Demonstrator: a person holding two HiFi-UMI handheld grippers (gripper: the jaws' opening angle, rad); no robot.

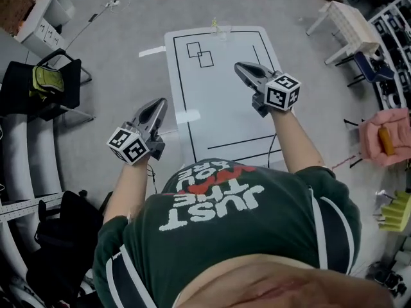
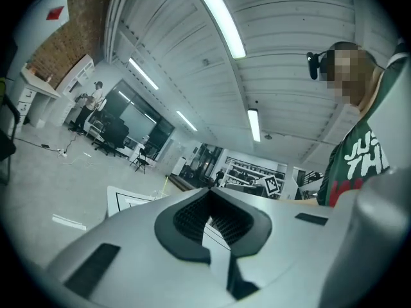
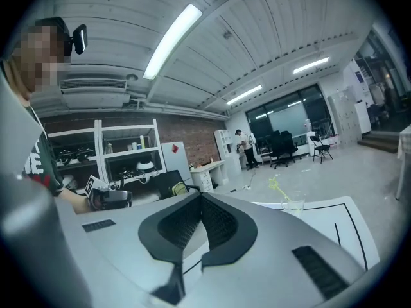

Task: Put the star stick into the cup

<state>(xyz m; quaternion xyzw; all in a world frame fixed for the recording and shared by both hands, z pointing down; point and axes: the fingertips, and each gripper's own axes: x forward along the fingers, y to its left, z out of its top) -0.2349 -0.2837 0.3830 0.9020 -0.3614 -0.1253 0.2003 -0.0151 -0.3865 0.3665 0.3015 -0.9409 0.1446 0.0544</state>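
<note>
Premises are presenting as a robotics laboratory or workshop hall, not a home.

- A bare grey floor (image 1: 115, 50) is spreading wide, with a power strip (image 1: 113, 4) lying on it at the far left.
- Long strip lights (image 3: 172, 40) are running along a ribbed white ceiling (image 2: 289, 56).
- An open shelving rack (image 3: 125, 153) is carrying equipment against a brick wall (image 3: 192, 133).
- Office chairs (image 3: 282, 145) are standing by large dark windows (image 3: 289, 111) at the far end, where a person (image 3: 244, 147) is standing.
- A white table (image 1: 225, 95) is bearing ruled black outlines.
- Further racks (image 1: 392, 37) are lining the right side.
</note>
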